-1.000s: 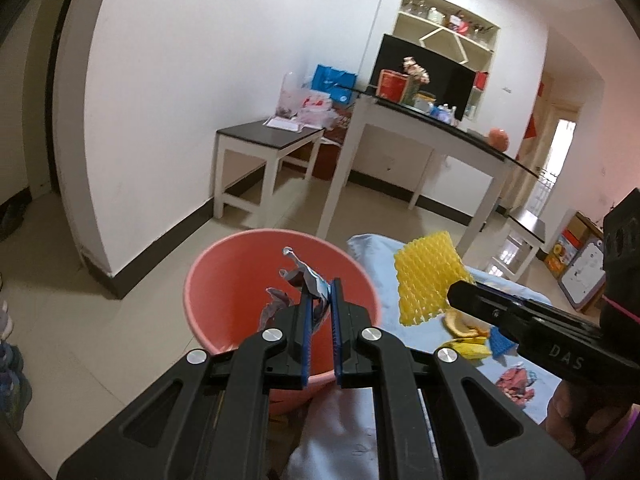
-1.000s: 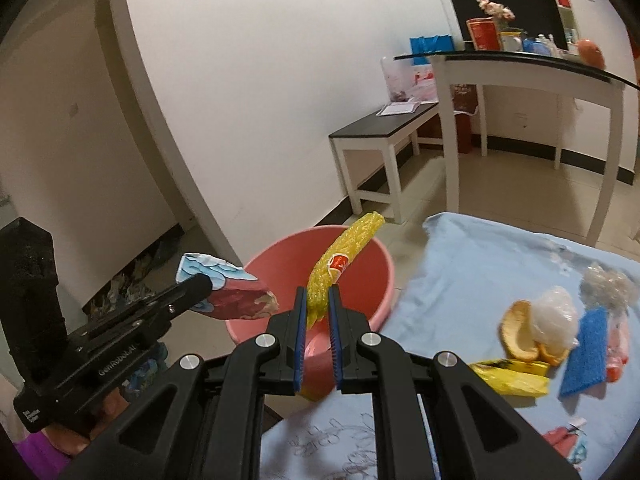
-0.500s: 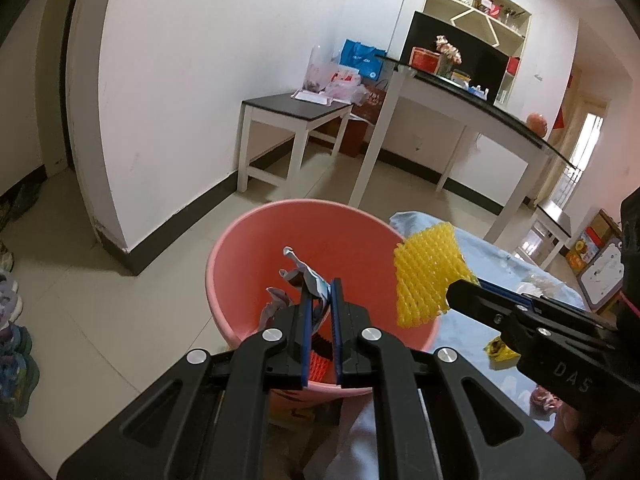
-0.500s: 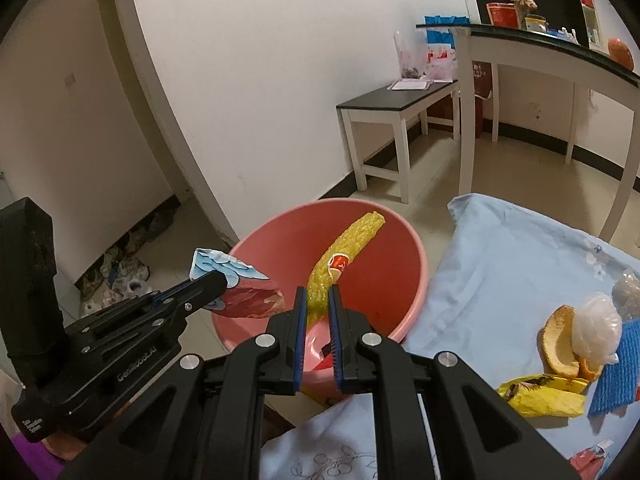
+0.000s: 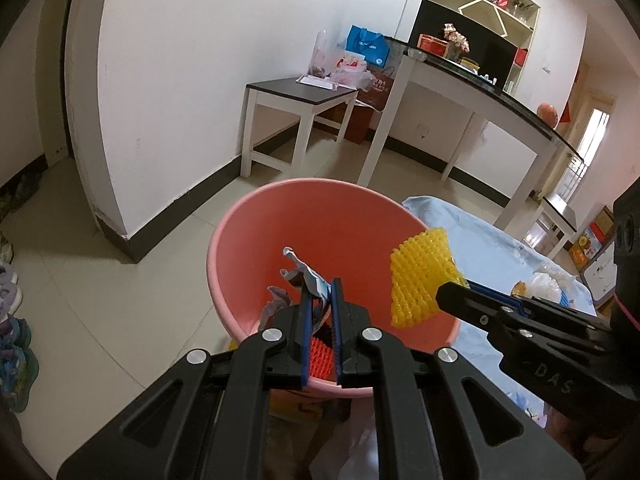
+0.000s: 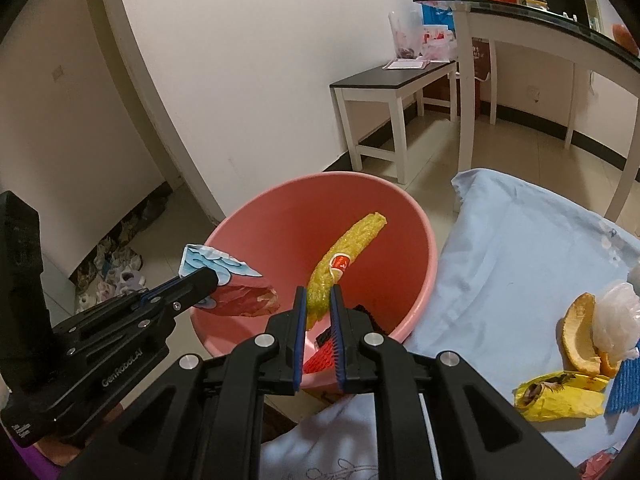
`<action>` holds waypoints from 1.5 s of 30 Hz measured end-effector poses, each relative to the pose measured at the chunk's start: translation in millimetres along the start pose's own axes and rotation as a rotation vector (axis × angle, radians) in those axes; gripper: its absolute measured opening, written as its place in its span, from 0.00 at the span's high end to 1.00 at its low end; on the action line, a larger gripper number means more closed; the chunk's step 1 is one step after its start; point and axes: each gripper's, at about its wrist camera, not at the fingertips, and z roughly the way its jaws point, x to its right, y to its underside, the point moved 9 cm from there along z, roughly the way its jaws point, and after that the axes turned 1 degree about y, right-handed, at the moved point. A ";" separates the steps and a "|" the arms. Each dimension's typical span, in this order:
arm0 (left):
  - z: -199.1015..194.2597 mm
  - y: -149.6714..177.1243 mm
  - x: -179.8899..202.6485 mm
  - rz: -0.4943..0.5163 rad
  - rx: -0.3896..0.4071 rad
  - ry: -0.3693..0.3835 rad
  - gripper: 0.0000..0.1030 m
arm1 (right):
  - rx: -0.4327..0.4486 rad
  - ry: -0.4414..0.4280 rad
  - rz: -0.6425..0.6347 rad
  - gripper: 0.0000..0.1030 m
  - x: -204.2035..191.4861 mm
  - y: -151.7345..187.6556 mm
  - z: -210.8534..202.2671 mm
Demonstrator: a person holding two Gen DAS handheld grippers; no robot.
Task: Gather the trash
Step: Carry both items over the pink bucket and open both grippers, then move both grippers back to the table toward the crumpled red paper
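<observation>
A pink plastic bucket (image 5: 256, 216) (image 6: 416, 232) stands on the floor beside a table with a light blue cloth (image 6: 516, 256). My left gripper (image 5: 320, 286) is shut on a crumpled snack wrapper (image 5: 298, 270), blue and red in the right wrist view (image 6: 236, 284), held over the bucket. My right gripper (image 6: 319, 294) is shut on a yellow foam fruit net (image 6: 344, 256) (image 5: 420, 280), also over the bucket. Red netting (image 6: 324, 356) lies inside the bucket.
On the blue cloth lie orange peel (image 6: 580, 336), a clear plastic bag (image 6: 616, 320), a yellow wrapper (image 6: 560, 396) and a blue net (image 6: 624, 384). A small white bench (image 5: 296, 112) and a long white table (image 5: 472, 96) stand by the wall. Shoes (image 5: 12, 320) lie on the floor at left.
Both grippers have moved forward with their trash, from beside the bucket to above its opening. Both stay shut.
</observation>
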 end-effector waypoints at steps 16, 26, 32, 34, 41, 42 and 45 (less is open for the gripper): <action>-7.6 -2.5 5.5 -0.013 0.000 0.014 0.66 | 0.023 -0.003 0.008 0.67 1.9 1.7 -11.8; -28.6 -4.0 28.1 0.021 0.035 0.052 0.66 | 0.066 0.008 0.008 0.63 6.3 10.6 -47.3; -39.7 -0.5 47.7 0.054 0.049 0.085 0.66 | 0.089 0.028 0.023 0.62 17.3 19.9 -76.1; -43.8 0.9 56.8 0.067 0.053 0.101 0.66 | 0.094 0.040 0.032 0.62 22.6 24.4 -87.6; -50.5 7.7 89.3 0.106 0.050 0.162 0.66 | 0.114 0.100 0.069 0.61 54.6 40.8 -126.5; -51.2 9.2 92.7 0.113 0.049 0.168 0.66 | 0.118 0.110 0.082 0.61 61.5 44.4 -133.3; -53.8 14.9 107.9 0.138 0.048 0.192 0.66 | 0.122 0.133 0.113 0.61 77.9 51.0 -147.9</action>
